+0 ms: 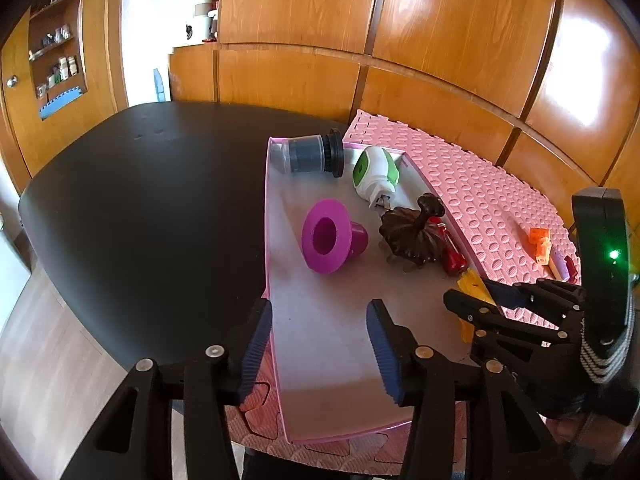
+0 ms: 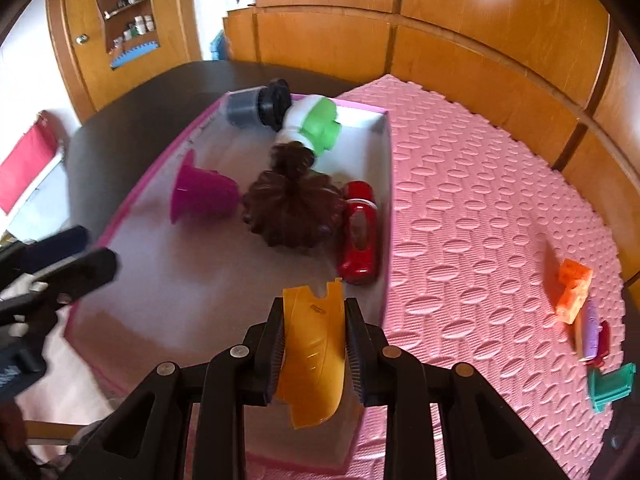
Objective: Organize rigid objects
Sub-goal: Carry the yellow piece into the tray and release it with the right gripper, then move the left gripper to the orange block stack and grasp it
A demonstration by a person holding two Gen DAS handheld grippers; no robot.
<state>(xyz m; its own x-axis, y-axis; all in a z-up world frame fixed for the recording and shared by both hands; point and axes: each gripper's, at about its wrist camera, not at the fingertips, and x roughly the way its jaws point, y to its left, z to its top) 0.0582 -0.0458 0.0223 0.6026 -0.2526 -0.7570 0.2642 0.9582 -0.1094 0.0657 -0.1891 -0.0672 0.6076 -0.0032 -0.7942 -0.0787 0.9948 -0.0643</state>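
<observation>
Yellow plastic piece (image 2: 314, 354) is the one in play right now, pinched flat between the pads of the right gripper (image 2: 314, 354), which is closed snug on it and hanging over the near end of the pink-rimmed tray (image 1: 276, 320). Left gripper (image 1: 318, 350) is empty, jaws partly apart with nothing between them, hovering over the tray's near left edge.

Further in, the tray already holds a magenta funnel-shaped cup (image 2: 202, 194), a brown ridged ornament (image 2: 294, 212), a red toy car (image 2: 360, 232), a green and white plug-in gadget (image 2: 316, 126) and a grey filter canister (image 2: 256, 106) at the far end. Out on the pink foam mat (image 2: 480, 184), well apart from the tray, an orange block (image 2: 574, 290), a purple bit (image 2: 591, 330) and a green piece (image 2: 610, 386) are waiting.

Looks like the drop-off step to me: lower it onto the bare floor near the car, let go, then head for the mat leftovers.
</observation>
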